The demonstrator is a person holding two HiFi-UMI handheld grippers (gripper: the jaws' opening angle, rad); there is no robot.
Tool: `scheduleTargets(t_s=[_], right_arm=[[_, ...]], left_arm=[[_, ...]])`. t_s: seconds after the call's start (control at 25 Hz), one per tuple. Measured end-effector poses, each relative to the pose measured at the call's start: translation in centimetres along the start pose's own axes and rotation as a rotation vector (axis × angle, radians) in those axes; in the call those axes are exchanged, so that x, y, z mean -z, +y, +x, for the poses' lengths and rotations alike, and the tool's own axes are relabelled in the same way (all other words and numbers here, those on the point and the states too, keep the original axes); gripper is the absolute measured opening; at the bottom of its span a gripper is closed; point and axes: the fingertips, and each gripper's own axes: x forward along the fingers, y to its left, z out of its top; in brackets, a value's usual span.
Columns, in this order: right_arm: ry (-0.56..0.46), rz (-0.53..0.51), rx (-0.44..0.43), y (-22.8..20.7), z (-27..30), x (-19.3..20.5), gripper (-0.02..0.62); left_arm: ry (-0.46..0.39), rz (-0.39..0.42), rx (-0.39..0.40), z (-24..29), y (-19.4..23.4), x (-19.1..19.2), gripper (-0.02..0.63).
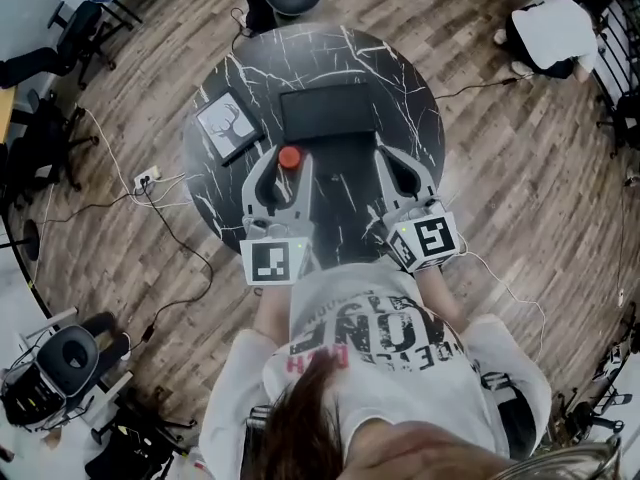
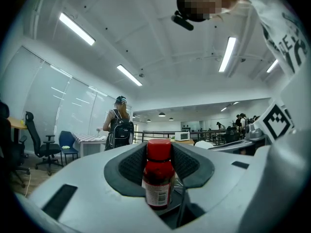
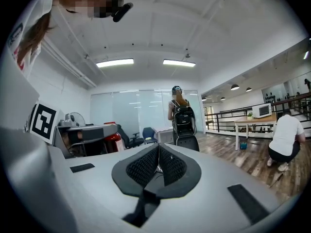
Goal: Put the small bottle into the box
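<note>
Here the left gripper pinches the small bottle beside the box edge.

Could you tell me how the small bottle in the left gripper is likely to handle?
The small bottle looks rigid, so the ribbed fingers probably won't crush it. Tall and narrow, it may tip when set down.

Head view overhead; gripper views low, sharing backpacked person
</note>
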Motion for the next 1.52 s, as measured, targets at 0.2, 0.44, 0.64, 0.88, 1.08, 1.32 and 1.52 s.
scheduleTargets(t_s=[0.2, 0.44, 0.64, 0.88, 1.08, 1.32, 1.52], right_arm=[[-0.007, 0.0, -0.011, -0.1, 0.2, 0.0, 0.002], [-0.026, -0.002, -0.002, -0.5, 0.3, -0.5, 0.002], [-0.025, -0.005, 0.003, -0.2, 0.4, -0.5, 0.002], [-0.029, -0.007, 0.017, -0.3, 0.3, -0.5, 0.002], [-0.035, -0.016, 0.027, -0.5, 0.2, -1.2, 0.002], [-0.027, -0.03, 0.033, -0.4, -0.4, -1.1, 0.002], [-0.019, -0.039, 0.059, -0.8, -1.0, -1.1, 0.002]], left_arm=[[-0.009, 0.004, -0.025, -0.4, 0.3, -0.2, 0.147], [-0.03, 0.01, -0.028, -0.7, 0.5, -0.7, 0.147], [-0.02, 0.004, -0.023, -1.0, 0.7, -0.6, 0.147], [-0.02, 0.019, -0.023, -1.2, 1.5, -0.7, 0.147], [-0.008, 0.039, -0.009, -1.1, 1.9, -0.6, 0.147], [-0.032, 0.007, -0.004, -1.1, 1.9, -0.7, 0.147], [-0.046, -0.002, 0.009, -0.9, 1.9, -0.7, 0.147]])
